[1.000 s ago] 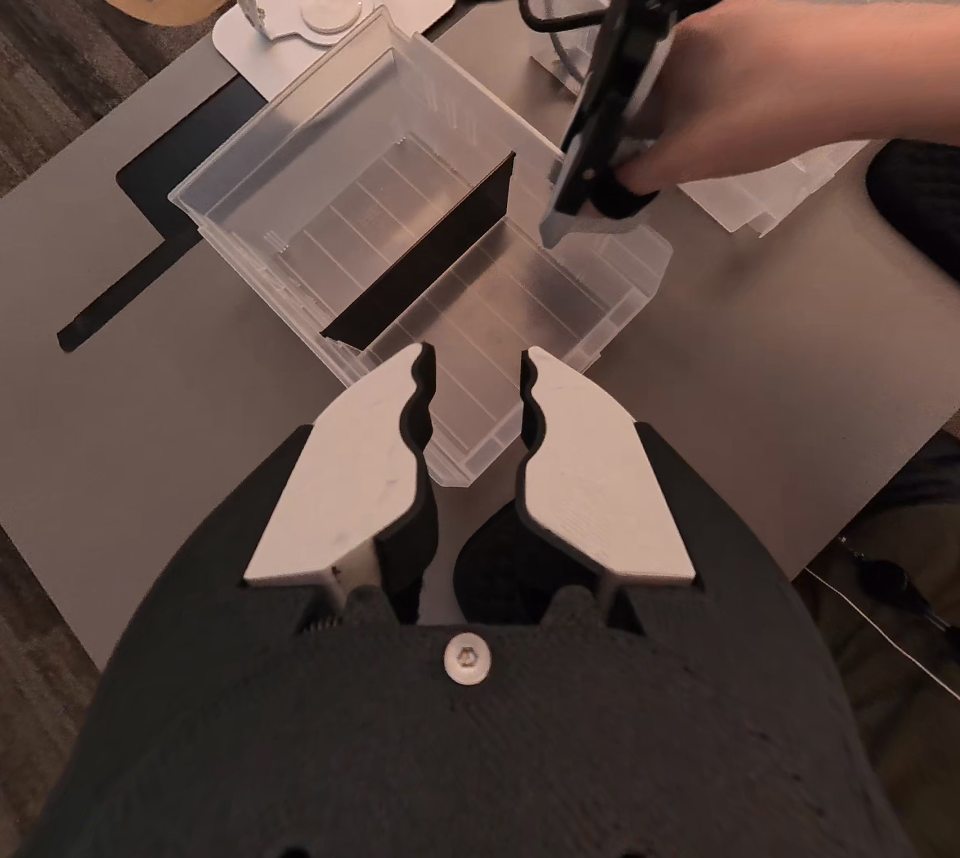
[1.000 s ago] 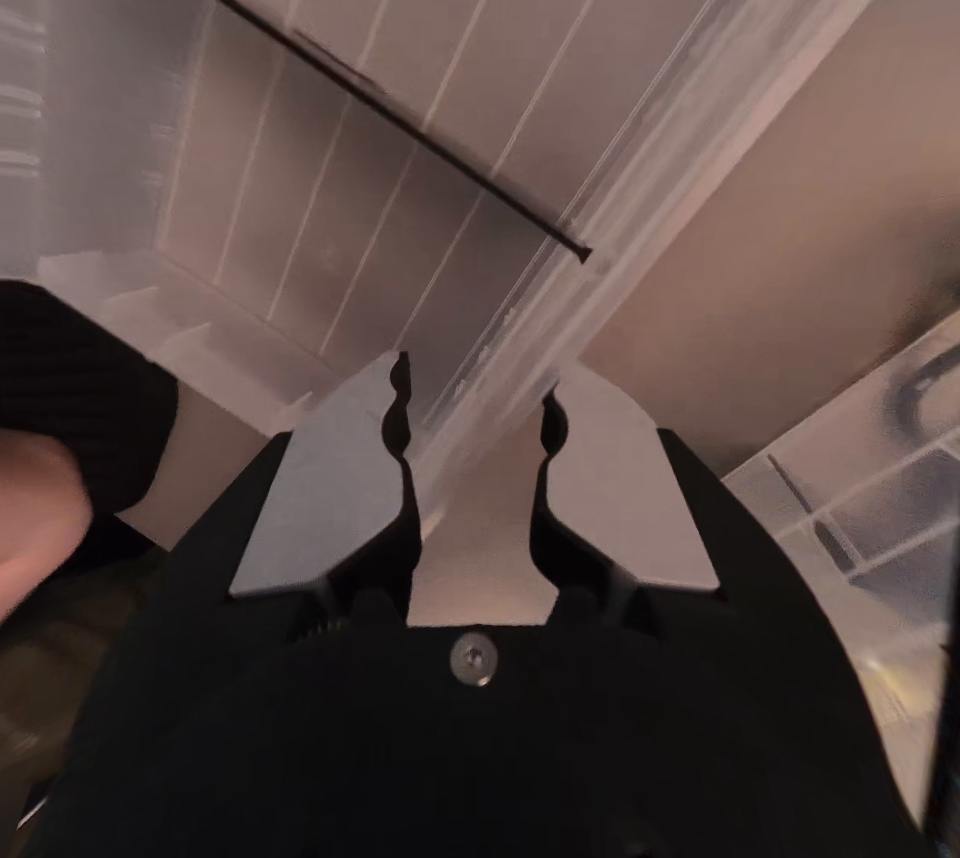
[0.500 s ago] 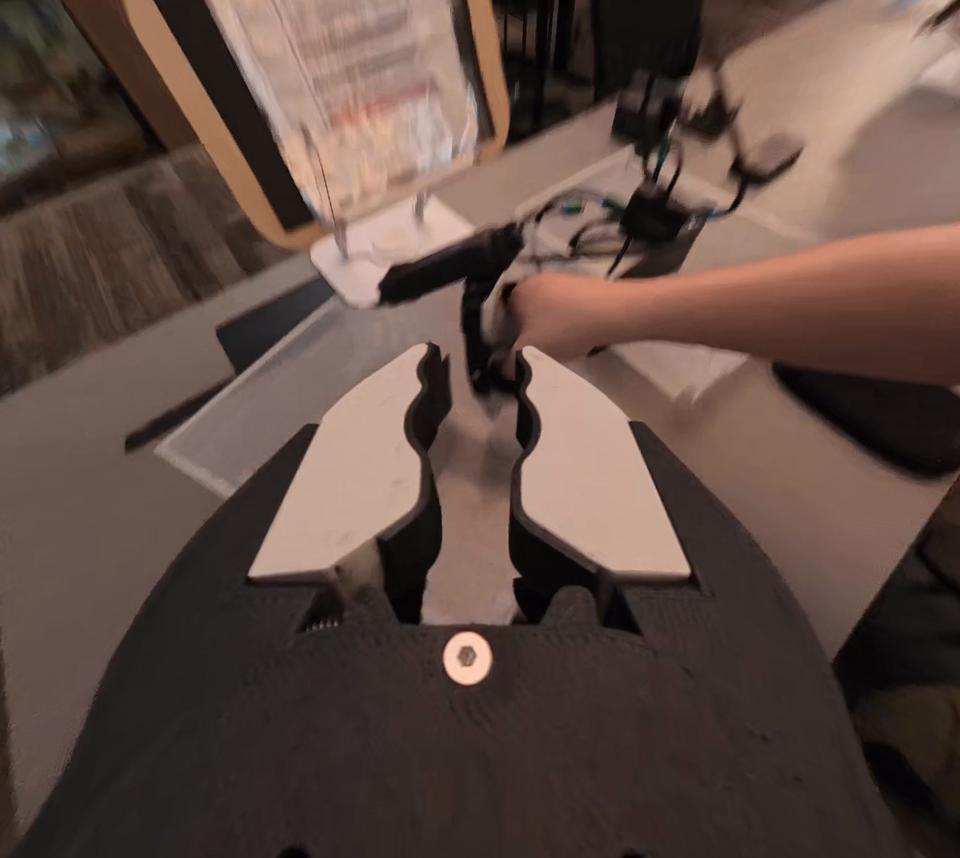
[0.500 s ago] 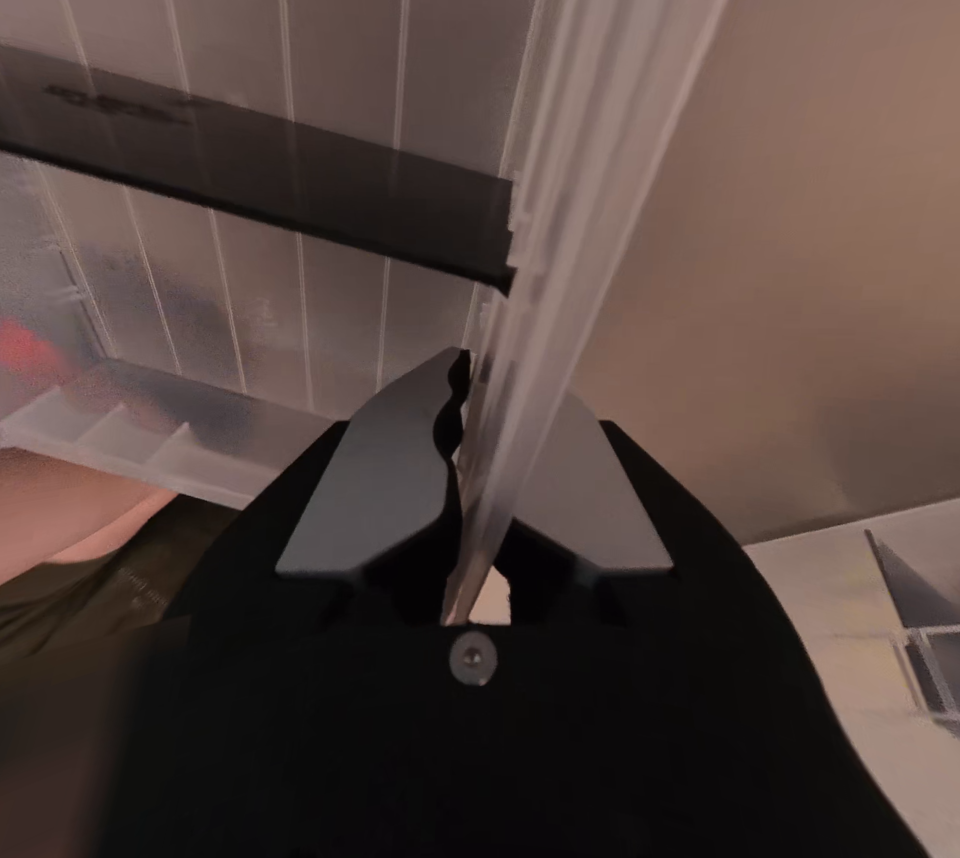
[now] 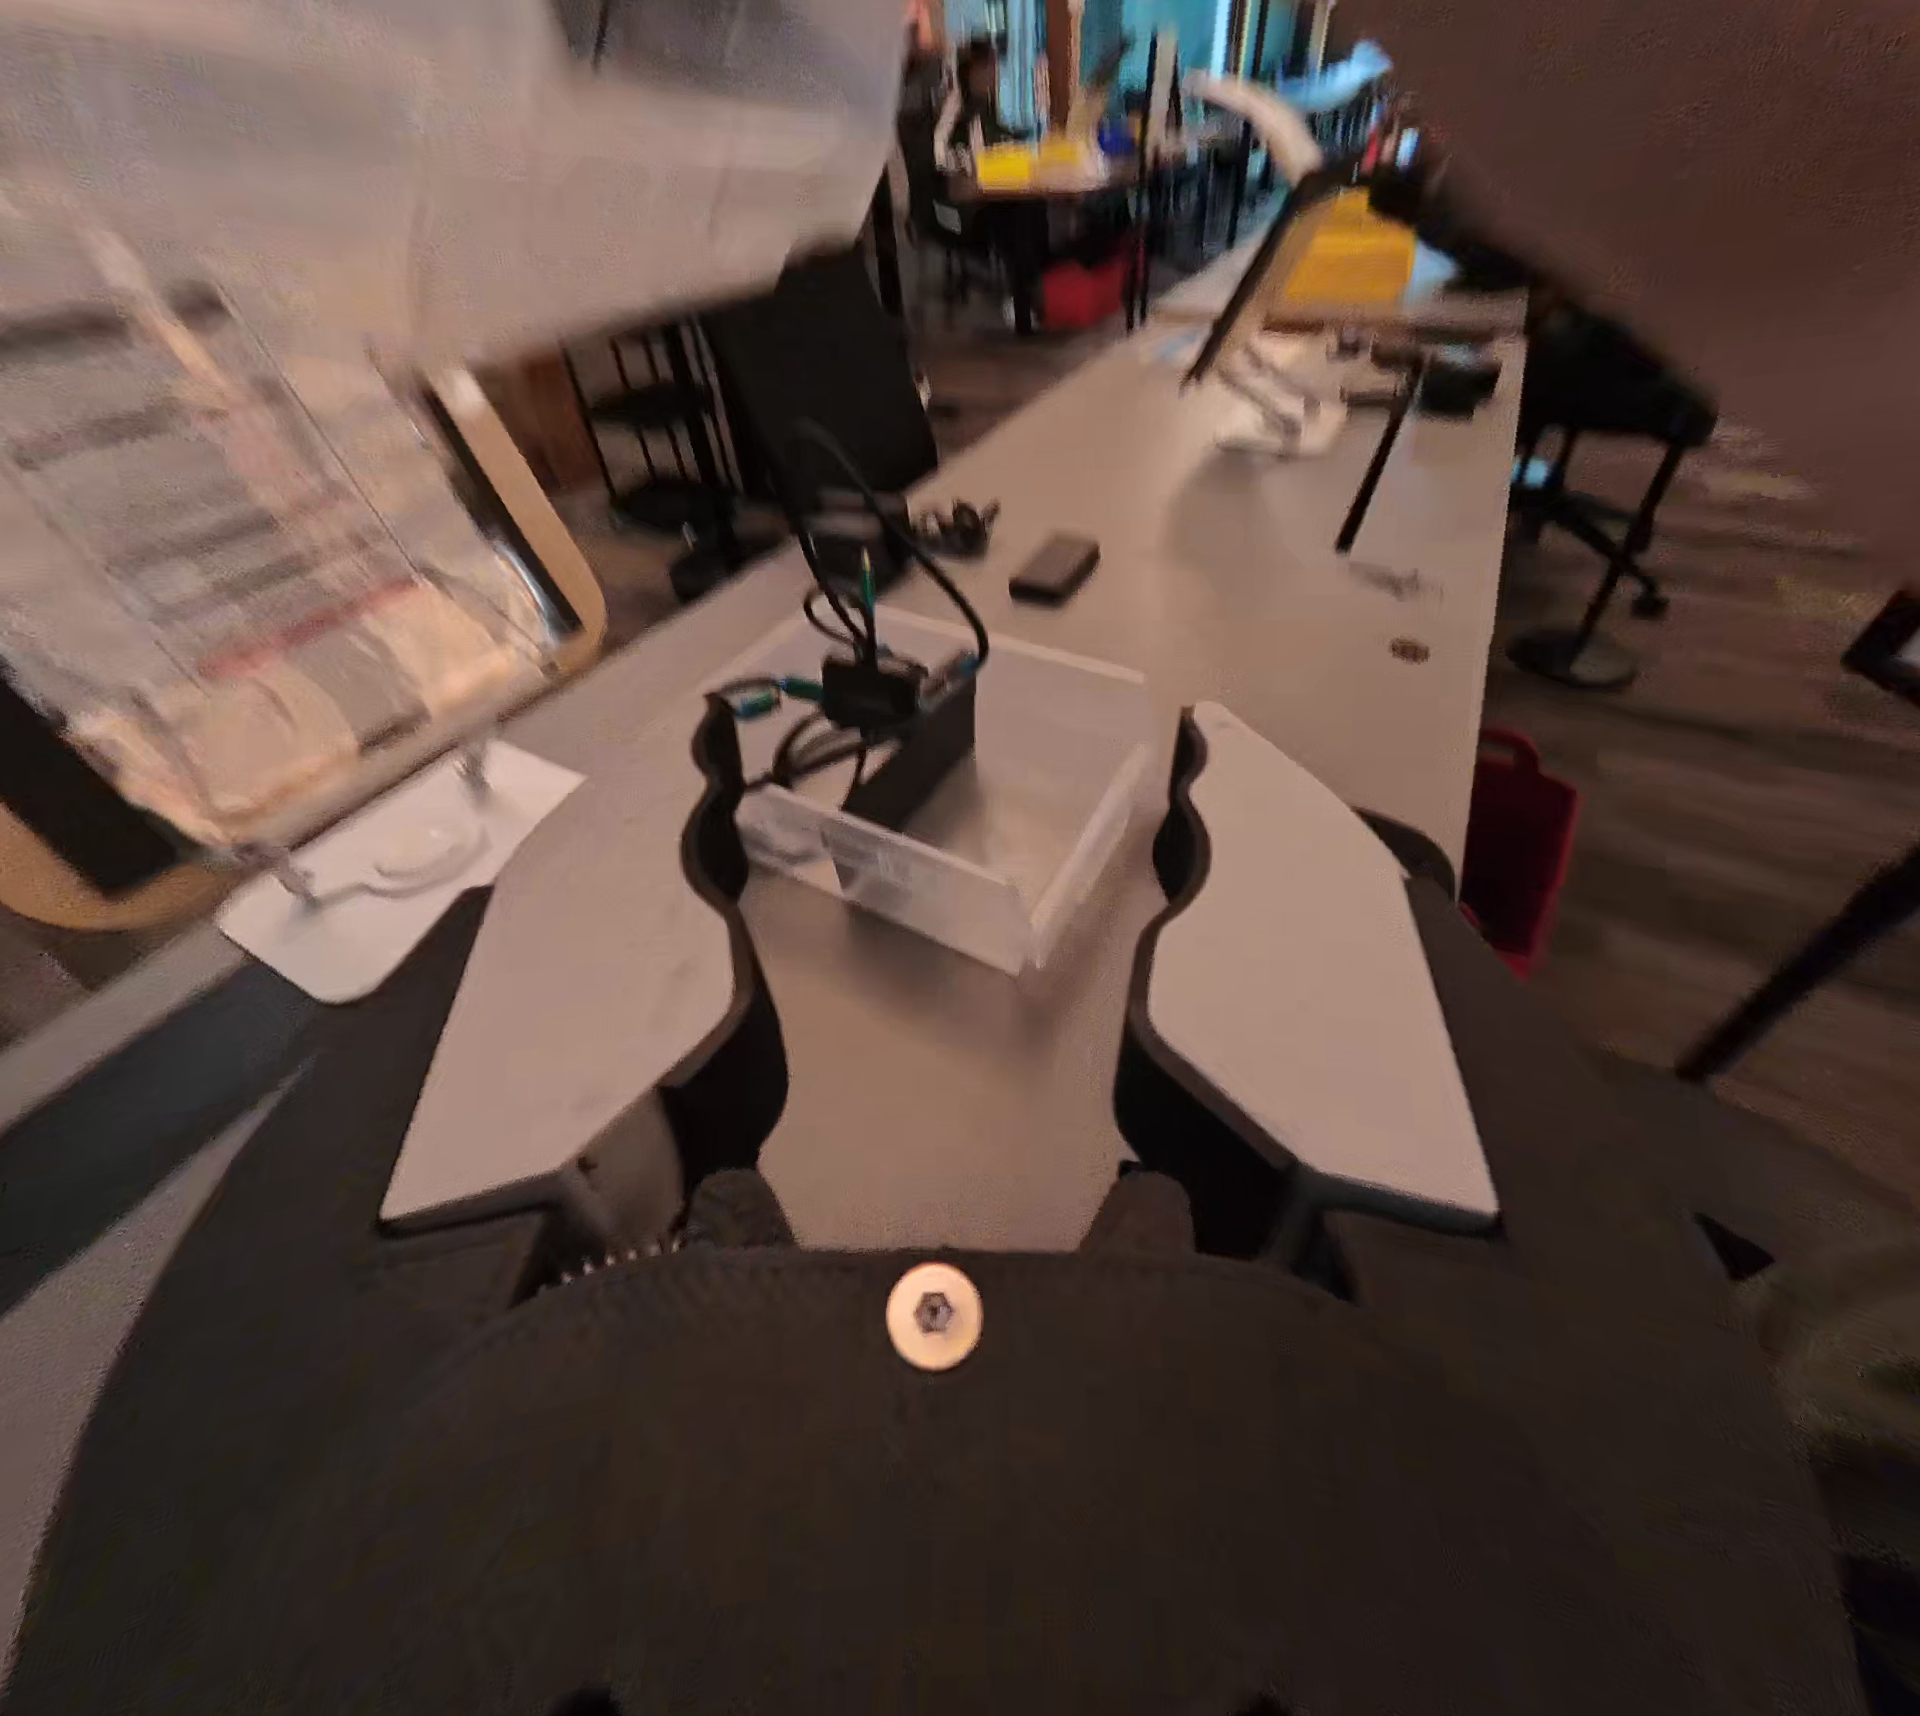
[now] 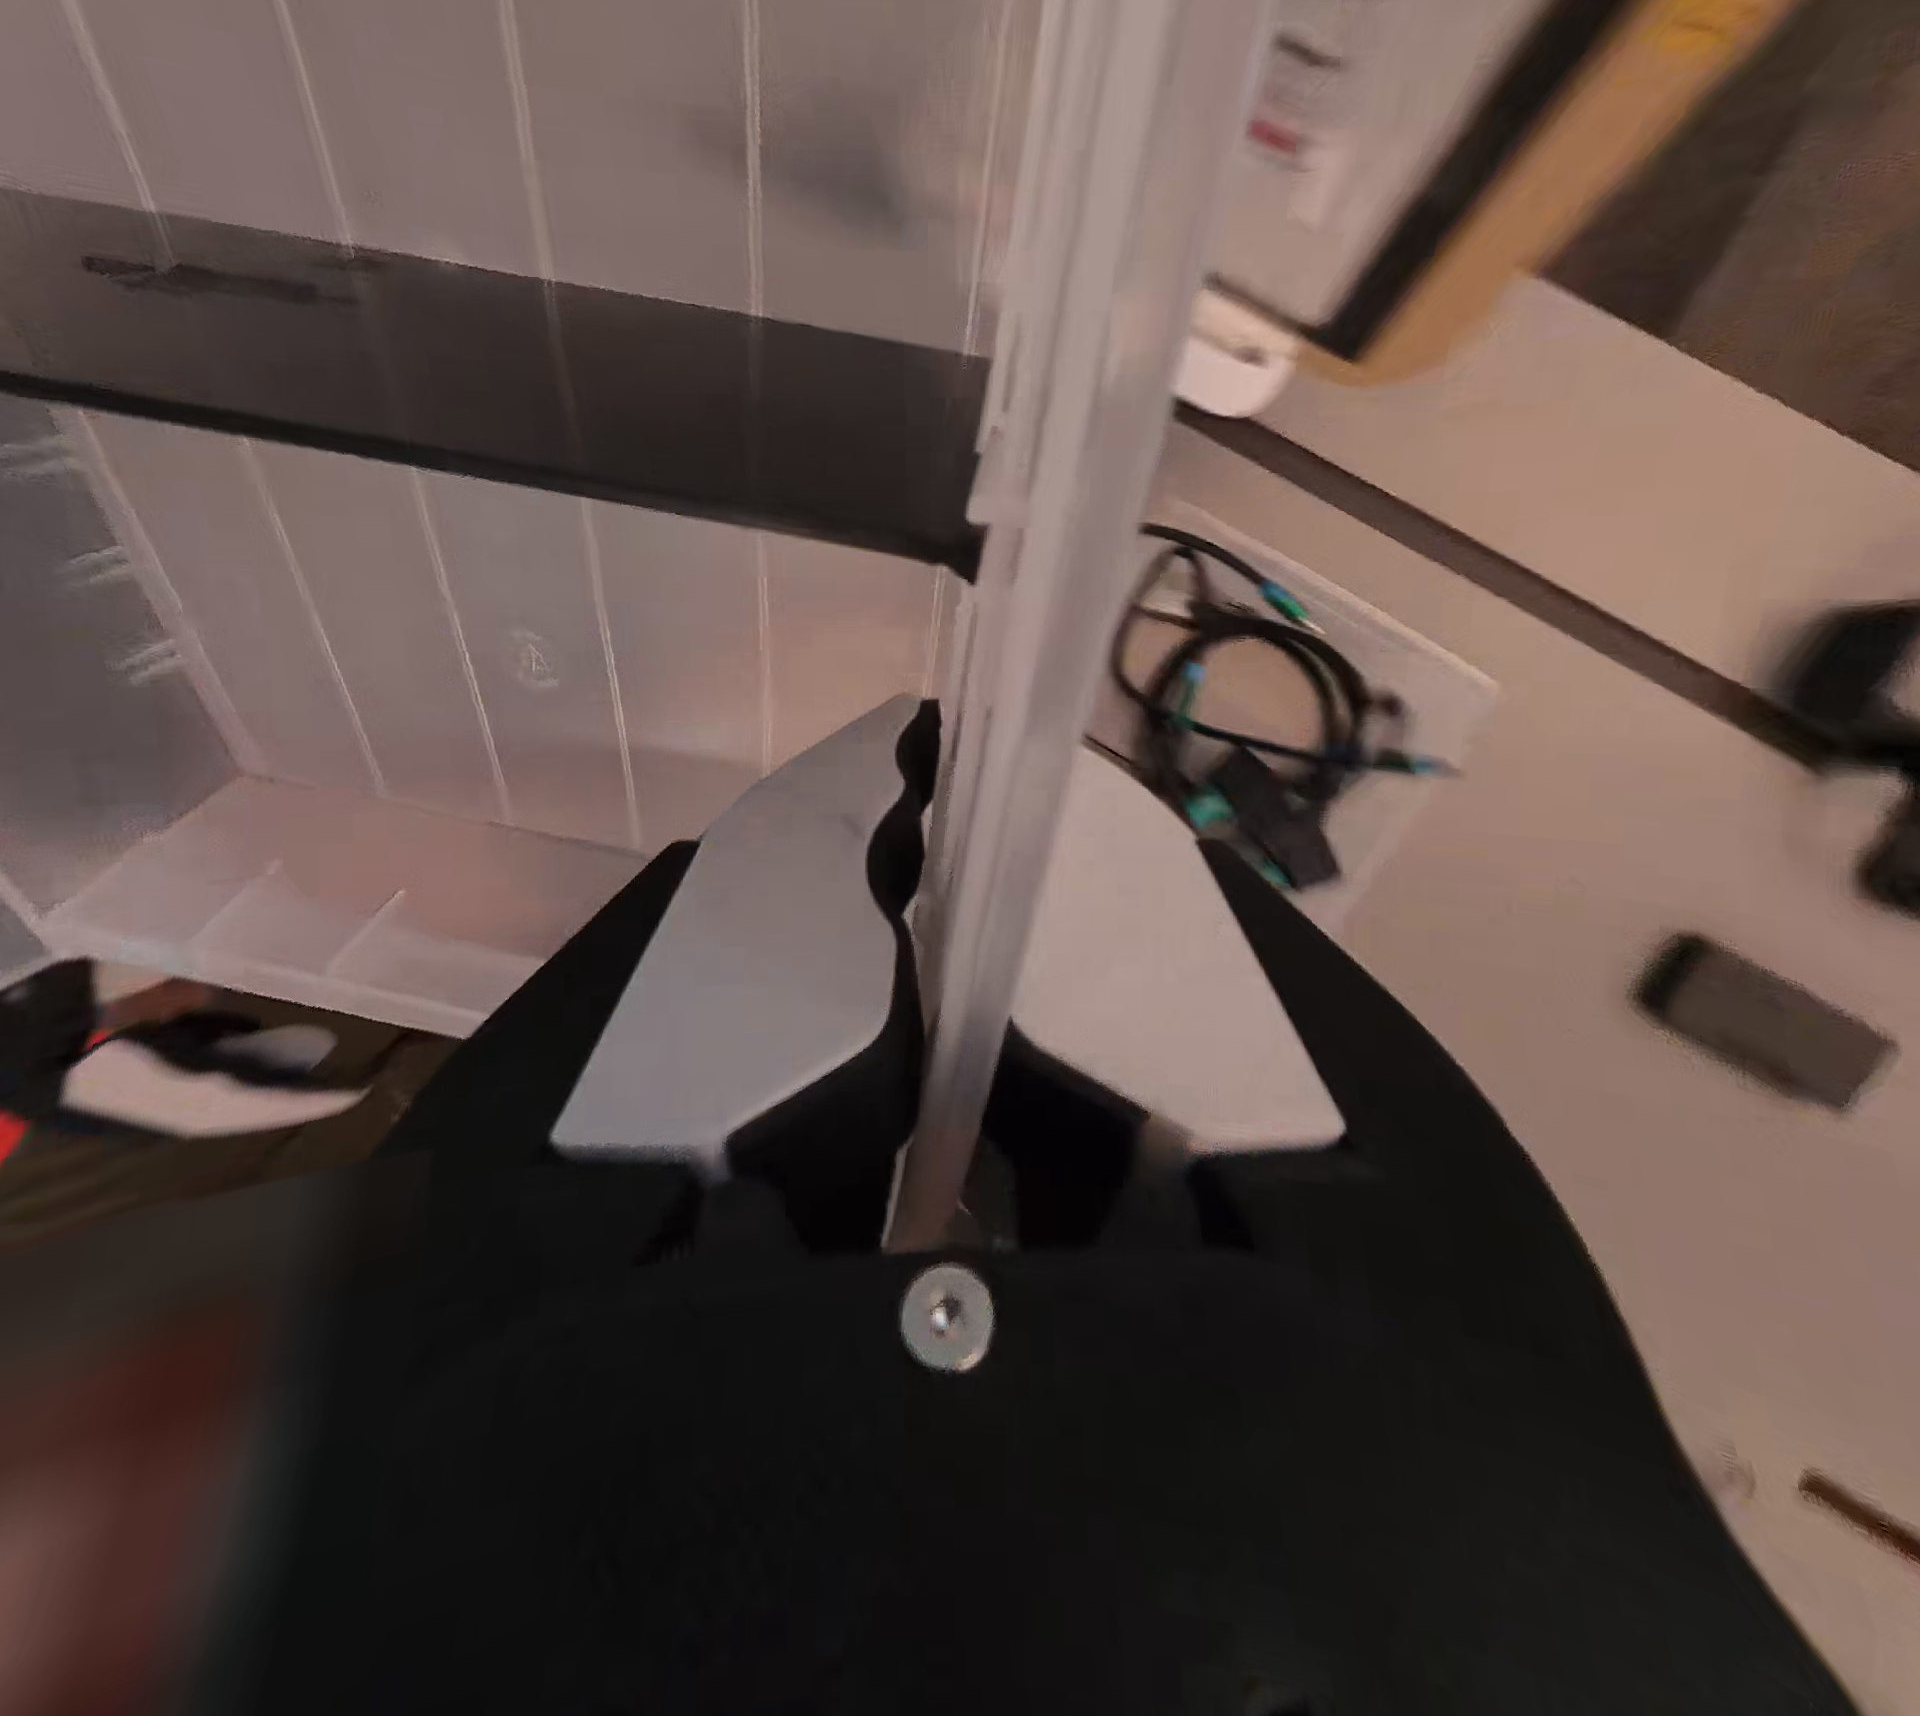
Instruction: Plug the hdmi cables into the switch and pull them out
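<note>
My right gripper (image 6: 987, 752) is shut on the side wall of a clear plastic bin (image 6: 1049, 316) with a black divider (image 6: 520, 378) and holds it up off the table. In the left wrist view that bin (image 5: 416, 56) is a blur at the upper left. A small black switch (image 5: 873, 692) with black cables (image 5: 935, 596) lies in a second, lower clear box (image 5: 935, 887) on the grey table. It shows below the lifted bin in the right wrist view, with the switch (image 6: 1268, 814) and cables (image 6: 1236, 679). My left gripper (image 5: 956, 731) is open wide and empty, short of that box.
A dark phone (image 5: 1055, 567) lies on the table beyond the box, and also shows in the right wrist view (image 6: 1756, 1032). A clear sign holder on a white base (image 5: 395, 866) stands at the left. An arm (image 5: 1558, 4) crosses the upper right. The long table (image 5: 1247, 586) runs away ahead.
My right gripper closed on the bin's wall and raised the bin off the table. My left gripper opened wider and swung up to face along the table toward the box with the switch.
</note>
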`<action>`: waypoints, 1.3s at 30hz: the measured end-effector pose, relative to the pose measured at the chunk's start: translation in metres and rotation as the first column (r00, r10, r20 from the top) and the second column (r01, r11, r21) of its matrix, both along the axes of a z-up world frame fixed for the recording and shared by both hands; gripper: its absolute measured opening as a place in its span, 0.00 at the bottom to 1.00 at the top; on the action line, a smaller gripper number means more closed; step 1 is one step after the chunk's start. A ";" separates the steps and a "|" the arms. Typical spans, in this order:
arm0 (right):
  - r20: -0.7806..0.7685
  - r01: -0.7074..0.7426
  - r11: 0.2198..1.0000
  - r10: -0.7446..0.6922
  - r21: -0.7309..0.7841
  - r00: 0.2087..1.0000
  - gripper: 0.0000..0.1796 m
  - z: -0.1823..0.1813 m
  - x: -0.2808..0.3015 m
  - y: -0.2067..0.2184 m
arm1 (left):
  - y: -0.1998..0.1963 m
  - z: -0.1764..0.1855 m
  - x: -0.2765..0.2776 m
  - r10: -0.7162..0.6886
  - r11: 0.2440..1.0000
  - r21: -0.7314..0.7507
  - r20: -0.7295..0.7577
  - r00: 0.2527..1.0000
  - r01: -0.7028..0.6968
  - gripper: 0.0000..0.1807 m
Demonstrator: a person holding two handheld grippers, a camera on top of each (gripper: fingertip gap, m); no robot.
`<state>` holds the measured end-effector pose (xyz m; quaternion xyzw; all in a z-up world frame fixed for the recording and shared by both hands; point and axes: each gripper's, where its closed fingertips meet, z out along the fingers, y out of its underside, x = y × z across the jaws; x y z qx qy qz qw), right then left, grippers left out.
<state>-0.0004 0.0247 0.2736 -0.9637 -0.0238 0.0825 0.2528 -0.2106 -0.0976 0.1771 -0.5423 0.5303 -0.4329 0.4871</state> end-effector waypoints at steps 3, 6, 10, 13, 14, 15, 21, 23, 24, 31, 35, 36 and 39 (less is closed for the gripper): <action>0.010 0.220 0.974 -0.221 0.060 0.975 0.03 0.020 0.095 -0.064 | 0.017 -0.053 0.068 -0.073 0.984 -0.171 -0.180 0.981 0.042 0.51; 0.034 0.426 0.902 -0.429 0.068 0.903 0.02 -0.002 0.187 -0.136 | 0.022 -0.127 0.142 -0.153 0.940 -0.340 -0.335 0.930 0.032 0.52; 0.002 0.593 0.804 -0.593 -0.048 0.805 0.02 -0.080 0.269 -0.229 | 0.050 -0.208 0.188 -0.076 0.926 -0.354 -0.508 0.858 -0.128 0.57; -0.005 0.658 0.738 -0.666 -0.152 0.746 0.02 -0.150 0.306 -0.284 | 0.059 -0.245 0.198 -0.053 0.920 -0.342 -0.591 0.805 -0.191 0.57; 0.000 0.673 0.715 -0.686 -0.190 0.728 0.03 -0.173 0.316 -0.300 | 0.059 -0.256 0.199 -0.064 0.918 -0.344 -0.622 0.780 -0.199 0.57; 0.007 0.684 0.693 -0.701 -0.230 0.713 0.03 -0.195 0.323 -0.313 | 0.056 -0.266 0.199 -0.093 0.913 -0.359 -0.648 0.756 -0.195 0.57; 0.038 0.672 0.611 -0.728 -0.418 0.685 0.03 -0.296 0.335 -0.348 | 0.065 -0.270 0.188 -0.168 0.911 -0.381 -0.687 0.707 -0.155 0.41; 0.036 0.649 0.619 -0.710 -0.442 0.703 0.03 -0.315 0.333 -0.345 | 0.064 -0.267 0.183 -0.233 0.886 -0.444 -0.674 0.700 -0.132 0.29; 0.032 0.637 0.627 -0.701 -0.449 0.713 0.03 -0.323 0.331 -0.341 | 0.064 -0.266 0.179 -0.271 0.874 -0.473 -0.668 0.693 -0.114 0.23; -0.065 0.528 0.714 -0.620 -0.459 0.782 0.02 -0.363 0.294 -0.286 | 0.130 -0.262 0.111 -0.260 0.827 -0.511 -0.718 0.646 -0.235 0.08; -0.113 0.473 0.754 -0.576 -0.456 0.810 0.02 -0.386 0.267 -0.251 | 0.203 -0.261 0.052 -0.043 0.823 -0.406 -0.741 0.670 -0.396 0.04; -0.119 0.461 0.757 -0.568 -0.463 0.814 0.02 -0.393 0.260 -0.244 | 0.215 -0.260 0.033 -0.018 0.811 -0.402 -0.744 0.668 -0.425 0.04; -0.113 0.428 0.760 -0.542 -0.489 0.833 0.02 -0.408 0.242 -0.227 | 0.231 -0.259 -0.025 -0.026 0.759 -0.459 -0.729 0.684 -0.461 0.05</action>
